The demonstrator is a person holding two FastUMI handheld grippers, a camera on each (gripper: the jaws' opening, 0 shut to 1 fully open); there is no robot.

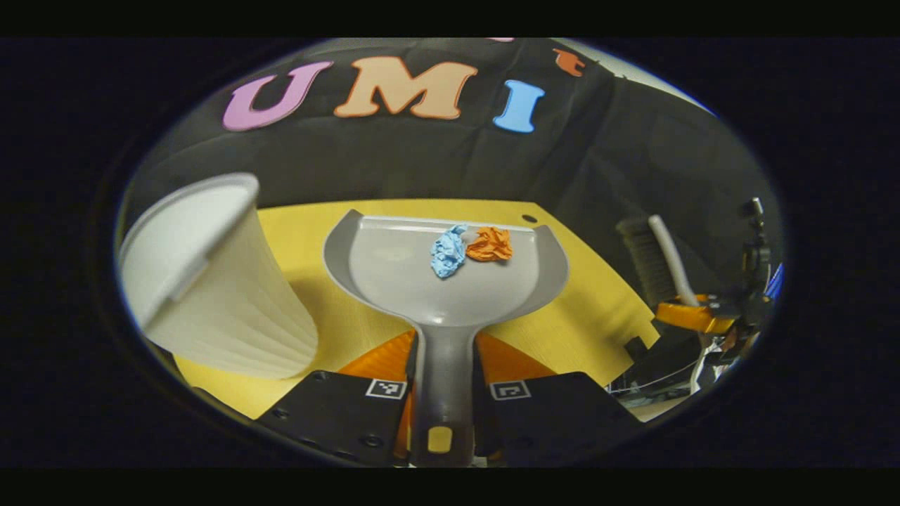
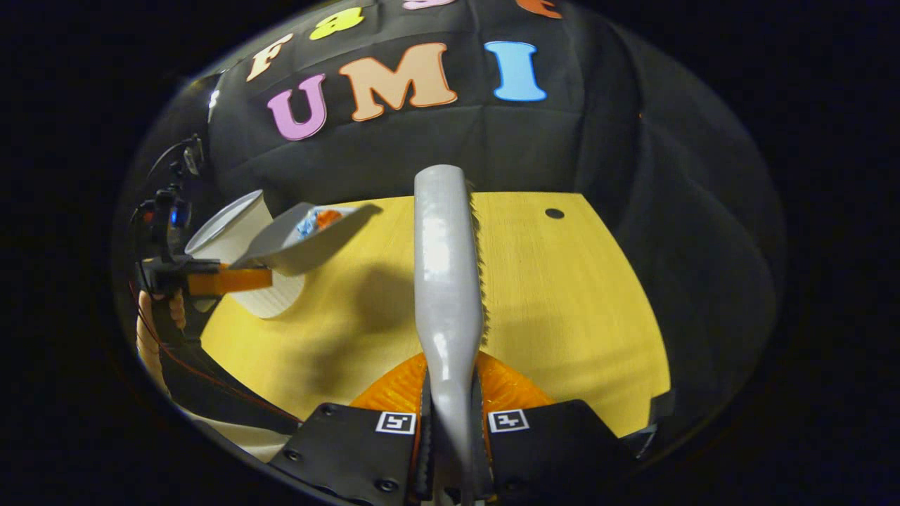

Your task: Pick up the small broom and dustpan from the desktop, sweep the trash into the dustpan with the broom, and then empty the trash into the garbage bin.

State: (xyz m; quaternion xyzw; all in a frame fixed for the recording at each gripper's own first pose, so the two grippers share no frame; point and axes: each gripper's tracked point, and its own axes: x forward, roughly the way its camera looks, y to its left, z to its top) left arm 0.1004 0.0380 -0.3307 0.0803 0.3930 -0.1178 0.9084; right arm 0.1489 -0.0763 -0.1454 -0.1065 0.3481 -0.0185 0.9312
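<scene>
**Loaded dustpan held beside the bin, not yet tipped**

The left gripper [image 1: 441,393] has its fingers pinched on the handle of the grey dustpan [image 1: 422,274], long axis running straight ahead from the fingers. A blue paper wad [image 1: 448,251] and an orange paper wad [image 1: 490,244] lie together near the pan's front lip. The right gripper view shows the pan raised off the yellow tabletop [image 2: 562,295]. The white garbage bin [image 1: 211,281] stands at the tabletop's left edge, just to the left of the pan, mouth open. The right gripper [image 2: 450,436] clamps the small broom [image 2: 444,267] by its handle, pointed forward over mid-tabletop, well apart from the bin. Judgement: the left hand is nearer; emptying calls for swinging the lip leftward over the mouth
</scene>
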